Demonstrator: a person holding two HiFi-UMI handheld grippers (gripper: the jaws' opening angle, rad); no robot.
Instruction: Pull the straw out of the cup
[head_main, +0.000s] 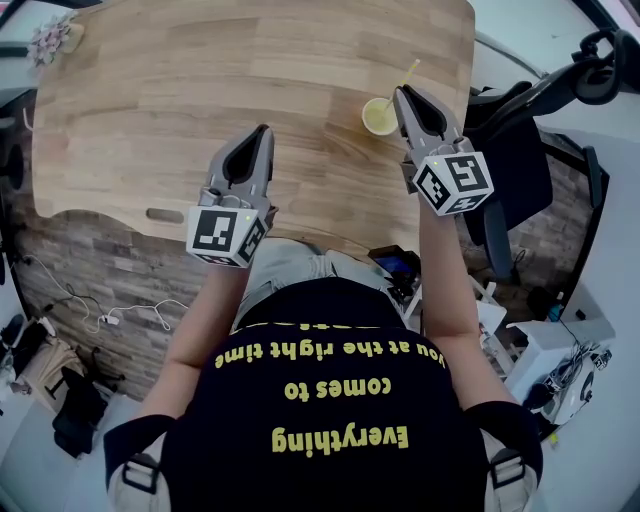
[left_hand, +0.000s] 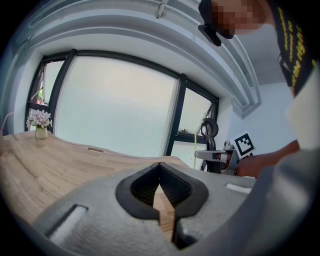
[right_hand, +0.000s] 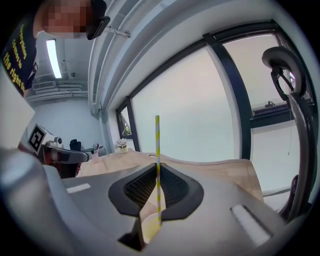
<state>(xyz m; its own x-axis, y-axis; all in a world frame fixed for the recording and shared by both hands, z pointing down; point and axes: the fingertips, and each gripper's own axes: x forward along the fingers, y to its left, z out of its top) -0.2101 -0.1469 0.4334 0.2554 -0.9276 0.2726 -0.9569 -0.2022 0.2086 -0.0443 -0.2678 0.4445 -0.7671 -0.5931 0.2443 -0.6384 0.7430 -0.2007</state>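
Item one, my right tool (head_main: 400, 92) (right_hand: 156, 162): its jaws are clamped on the yellow-and-white striped straw (head_main: 408, 72) (right_hand: 157, 140), gripping it at the tips, with the longer part of the straw standing up above the jaws. Item two, the straw's lower end: it hangs below the tips of this tool, at the mouth of the cup (head_main: 379, 117) (right_hand: 150, 227); I cannot tell whether it is inside the cup. Item three, the cup: pale yellow, upright on the wooden table (head_main: 200, 100) (left_hand: 40, 160) (right_hand: 215, 170), directly under and just ahead of my right tool's tips, near the table's edge on that side. Item four, my left tool (head_main: 265, 130) (left_hand: 160, 164): its jaws are together with nothing between them, only the table surface showing through the gap behind the tips; it is held over the table, well apart from the cup and level with my right tool. Item five, a small vase of flowers (head_main: 48, 40) (left_hand: 41, 122): it stands at the far corner of the table, well away to the left of my left tool.
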